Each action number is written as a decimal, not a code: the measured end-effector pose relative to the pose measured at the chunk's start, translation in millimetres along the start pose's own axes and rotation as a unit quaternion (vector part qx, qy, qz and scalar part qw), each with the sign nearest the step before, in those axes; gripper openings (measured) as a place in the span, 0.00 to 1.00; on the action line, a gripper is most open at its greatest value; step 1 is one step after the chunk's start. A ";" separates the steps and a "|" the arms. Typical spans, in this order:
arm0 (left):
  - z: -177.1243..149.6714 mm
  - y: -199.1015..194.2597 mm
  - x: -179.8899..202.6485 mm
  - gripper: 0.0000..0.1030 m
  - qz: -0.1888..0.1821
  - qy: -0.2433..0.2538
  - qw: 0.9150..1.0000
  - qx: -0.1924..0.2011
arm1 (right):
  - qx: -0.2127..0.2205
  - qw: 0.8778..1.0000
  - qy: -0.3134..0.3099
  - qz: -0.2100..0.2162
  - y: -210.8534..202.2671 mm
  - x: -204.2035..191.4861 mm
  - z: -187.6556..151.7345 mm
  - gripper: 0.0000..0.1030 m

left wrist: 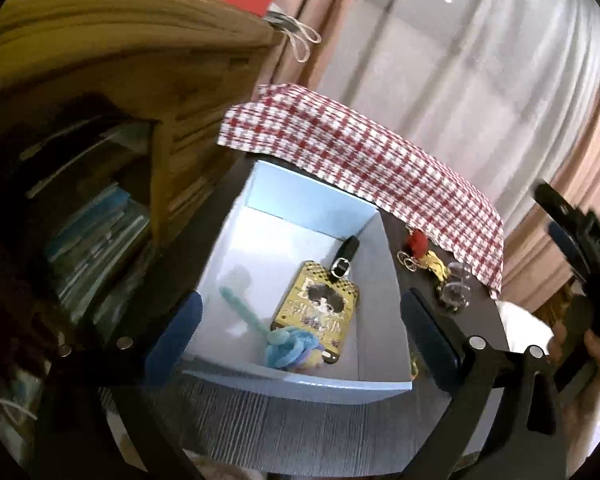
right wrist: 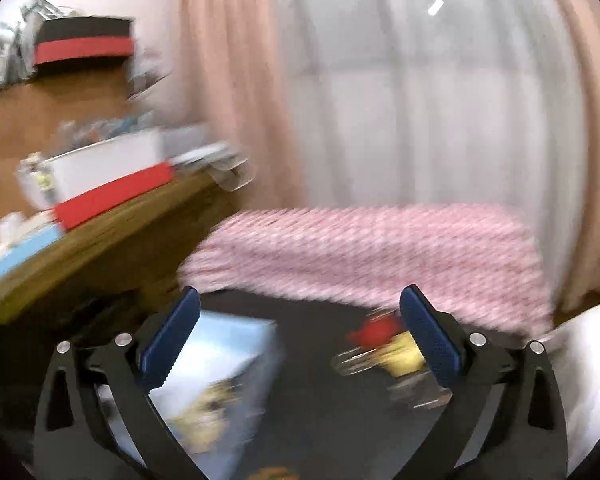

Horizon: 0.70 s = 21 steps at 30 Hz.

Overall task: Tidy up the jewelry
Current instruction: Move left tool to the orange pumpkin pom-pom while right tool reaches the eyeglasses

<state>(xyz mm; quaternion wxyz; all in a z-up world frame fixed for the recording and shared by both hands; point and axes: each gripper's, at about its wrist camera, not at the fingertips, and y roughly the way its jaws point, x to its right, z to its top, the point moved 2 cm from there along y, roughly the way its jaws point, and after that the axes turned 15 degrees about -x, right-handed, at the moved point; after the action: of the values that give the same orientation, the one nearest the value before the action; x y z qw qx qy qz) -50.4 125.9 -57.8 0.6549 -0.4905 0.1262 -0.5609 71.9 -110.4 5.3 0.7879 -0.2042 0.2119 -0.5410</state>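
While two pieces, a yellow tag (left wrist: 318, 312) and a blue knotted cord charm (left wrist: 290, 344), already lay in the pale blue box (left wrist: 300, 386), the remaining trinkets (left wrist: 432, 266) (red, yellow, clear) sat on the dark table (left wrist: 488, 312) just right of it, near the checked cloth (left wrist: 364, 152). Left gripper (left wrist: 300, 320) hung over the box, jaws spread, empty. Right gripper (right wrist: 300, 328), jaws spread, empty, faced the trinkets; view blurred. Judged mid-task: next pick needs a fine pinch on one small piece.
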 end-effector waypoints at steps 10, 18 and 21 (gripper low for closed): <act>-11.0 -0.6 18.6 0.96 0.038 0.026 0.999 0.026 | -0.025 0.976 0.168 -0.137 -4.7 141.7 -29.7 0.93; -27.2 25.3 87.0 0.96 0.005 0.124 0.992 -0.019 | -0.064 0.960 0.267 -0.046 9.5 200.7 -63.6 0.93; -38.2 33.5 120.1 0.96 0.008 0.183 0.983 -0.032 | -0.070 0.953 0.295 0.015 20.1 204.5 -69.0 0.93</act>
<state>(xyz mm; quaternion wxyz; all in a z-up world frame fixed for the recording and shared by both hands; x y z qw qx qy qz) -16.5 0.0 -56.4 0.6096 -0.3993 0.2654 -0.6313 115.4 -302.2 -86.0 0.6820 -0.0869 0.4752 -0.5492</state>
